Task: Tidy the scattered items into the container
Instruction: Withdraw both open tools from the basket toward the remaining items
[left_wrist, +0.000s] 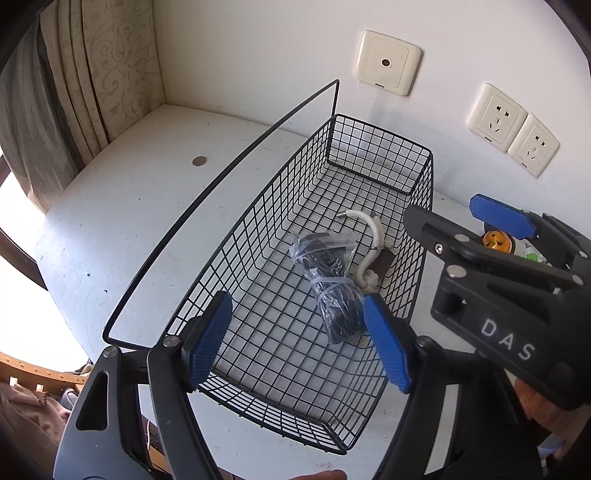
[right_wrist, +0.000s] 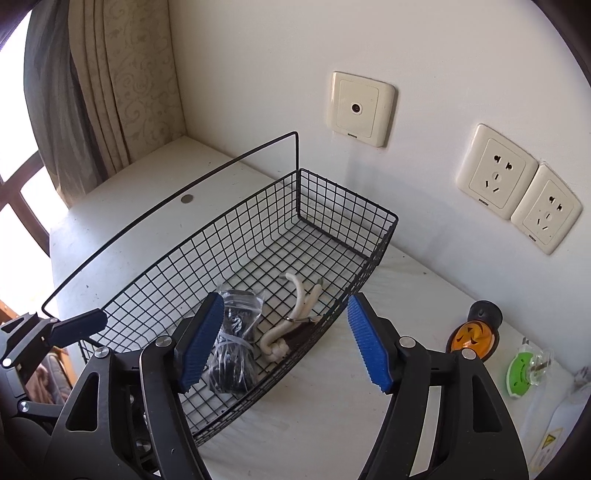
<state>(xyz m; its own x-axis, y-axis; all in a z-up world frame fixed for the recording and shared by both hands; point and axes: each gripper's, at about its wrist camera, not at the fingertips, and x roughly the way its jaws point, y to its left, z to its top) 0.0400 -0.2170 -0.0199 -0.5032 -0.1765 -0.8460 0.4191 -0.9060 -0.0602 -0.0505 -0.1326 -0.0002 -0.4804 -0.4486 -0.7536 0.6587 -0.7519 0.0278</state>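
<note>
we have two things in the basket (left_wrist: 376, 173) already: a bagged black bundle (left_wrist: 328, 284) lying on the mesh floor, and a white cord (left_wrist: 369, 251) just beside it, touching or nearly so. our left tool (left_wrist: 299, 339) hangs above the near end of the basket with its blue pads apart and nothing pressed between them; the bundle shows in the gap but lies below on the mesh, free of the pads. our right tool (right_wrist: 286, 339) stands over the basket's right wall, its jaws wide and empty too. so both tools hold nothing, and we judge that a drop into the basket is done. what is left sits on the worktop (right_wrist: 332, 406) to the right, outside the basket: an orange disc (right_wrist: 471, 338) on a dark base, a green and clear piece (right_wrist: 524, 369) just beyond it, and something white at the frame's edge that we cannot make out. a small coin-like spot (right_wrist: 187, 199) also lies on the worktop behind the basket; whether it counts as an item we cannot tell. we reckon the task is somewhere near its middle, with the right-hand things the next to fetch, and the right tool nearest to them.
</note>
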